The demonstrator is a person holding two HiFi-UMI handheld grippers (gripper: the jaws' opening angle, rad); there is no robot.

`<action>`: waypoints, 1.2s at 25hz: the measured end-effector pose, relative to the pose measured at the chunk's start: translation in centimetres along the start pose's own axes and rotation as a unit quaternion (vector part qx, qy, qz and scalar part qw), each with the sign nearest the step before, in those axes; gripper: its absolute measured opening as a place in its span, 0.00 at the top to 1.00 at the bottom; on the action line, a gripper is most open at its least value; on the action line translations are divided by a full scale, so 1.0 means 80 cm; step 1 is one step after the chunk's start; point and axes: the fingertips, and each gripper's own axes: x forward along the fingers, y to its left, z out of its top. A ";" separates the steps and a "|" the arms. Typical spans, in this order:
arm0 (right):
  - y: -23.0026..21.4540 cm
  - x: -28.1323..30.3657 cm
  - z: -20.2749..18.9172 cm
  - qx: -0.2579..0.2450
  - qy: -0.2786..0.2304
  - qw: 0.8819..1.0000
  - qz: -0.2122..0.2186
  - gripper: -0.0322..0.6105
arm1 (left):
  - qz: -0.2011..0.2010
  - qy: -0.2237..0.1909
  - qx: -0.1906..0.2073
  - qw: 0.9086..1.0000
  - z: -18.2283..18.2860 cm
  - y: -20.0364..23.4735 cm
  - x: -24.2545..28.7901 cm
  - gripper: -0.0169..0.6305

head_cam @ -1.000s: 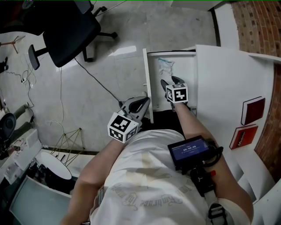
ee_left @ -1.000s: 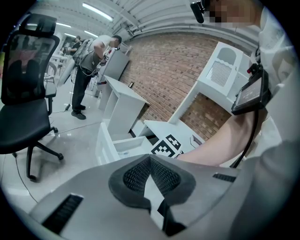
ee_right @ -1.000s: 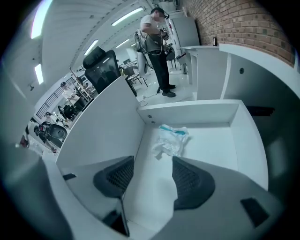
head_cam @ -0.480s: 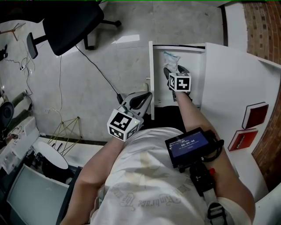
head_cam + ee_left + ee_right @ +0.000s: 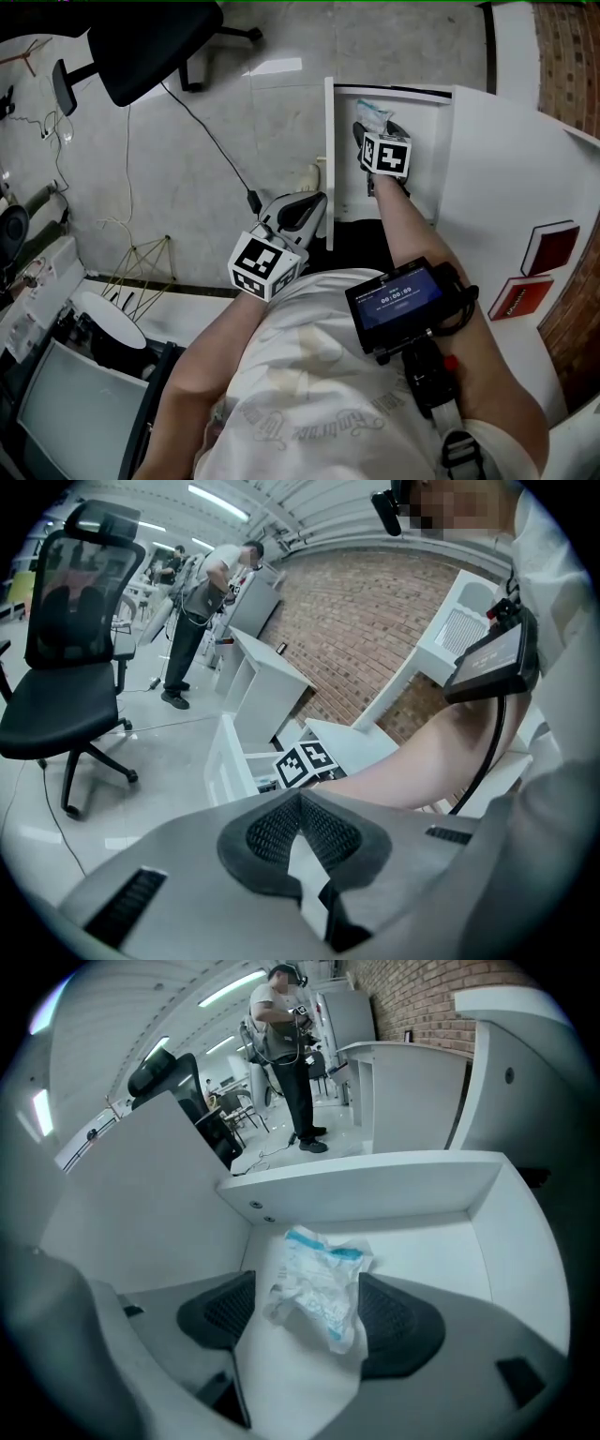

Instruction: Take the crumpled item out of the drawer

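The crumpled item (image 5: 319,1288), a white wrapper with blue print, lies on the floor of the open white drawer (image 5: 375,1185). My right gripper (image 5: 309,1314) reaches into the drawer with its jaws opening; the wrapper sits between the two dark pads and neither pad presses on it. From the head view the right gripper (image 5: 377,133) is inside the drawer (image 5: 329,159), and the wrapper (image 5: 373,114) shows just beyond its tips. My left gripper (image 5: 309,206) hangs outside the drawer front, above the floor. In its own view the left gripper (image 5: 300,799) has its pads together with nothing in them.
The drawer belongs to a white desk (image 5: 506,187) carrying two red books (image 5: 548,246). A black office chair (image 5: 141,47) stands on the grey floor to the left, with a cable (image 5: 216,150) running across. A screen device (image 5: 398,300) is strapped to the right forearm. People stand far back.
My right gripper has pushed deeper into the drawer toward the wrapper, and its jaws stand wider. The left gripper has stayed in place.
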 end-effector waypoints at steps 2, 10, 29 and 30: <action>-0.005 0.013 0.008 0.016 -0.001 1.000 -0.007 0.43 | 0.003 0.002 -0.006 1.000 0.002 0.009 0.004 0.94; -0.013 0.019 -0.003 0.029 0.018 0.999 -0.026 0.43 | 0.005 0.003 -0.014 1.000 -0.006 0.003 0.004 0.94; -0.006 0.023 -0.017 -0.053 0.053 0.997 -0.016 0.54 | 0.010 -0.007 -0.020 1.000 0.004 0.011 -0.002 0.94; -0.007 0.022 -0.016 -0.053 0.053 0.997 -0.017 0.54 | 0.009 -0.006 -0.020 1.000 0.003 0.011 -0.002 0.94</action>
